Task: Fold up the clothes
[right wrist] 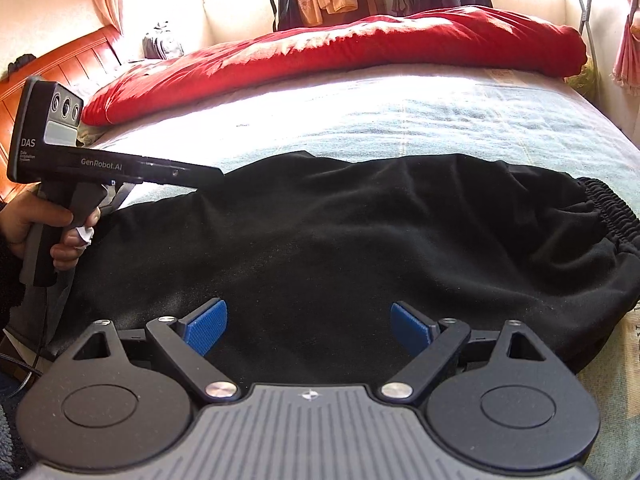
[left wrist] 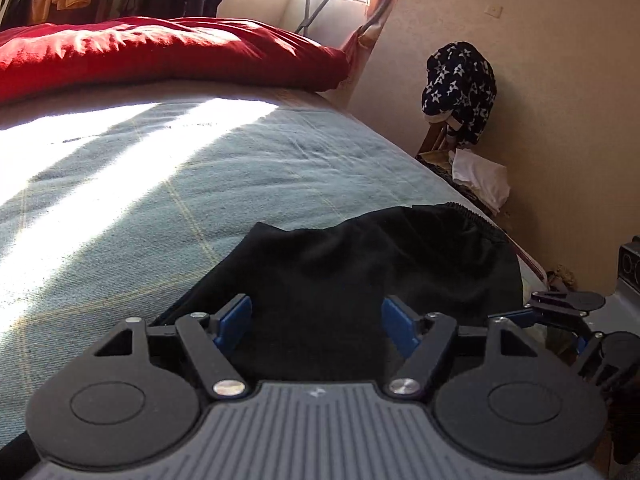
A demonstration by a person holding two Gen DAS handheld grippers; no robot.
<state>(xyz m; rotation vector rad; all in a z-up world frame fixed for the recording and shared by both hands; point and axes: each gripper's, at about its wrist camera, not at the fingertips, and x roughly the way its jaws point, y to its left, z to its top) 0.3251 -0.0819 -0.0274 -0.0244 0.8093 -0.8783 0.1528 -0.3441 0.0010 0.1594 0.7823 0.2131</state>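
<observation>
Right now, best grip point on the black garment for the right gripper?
Probably the elastic waistband of the black garment, at its right end. That gathered edge is thick, lies near the bed edge and is easy to pinch. Bring the open right gripper in from the near right side.

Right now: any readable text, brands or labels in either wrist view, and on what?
"DAS": side of the left gripper body, right wrist view.
"GenRobot.AI": along that same gripper's body.
Small print under "DAS": too small to read.
Faint print on the bed cover edge: unreadable.
Left wrist view: no text.
</observation>
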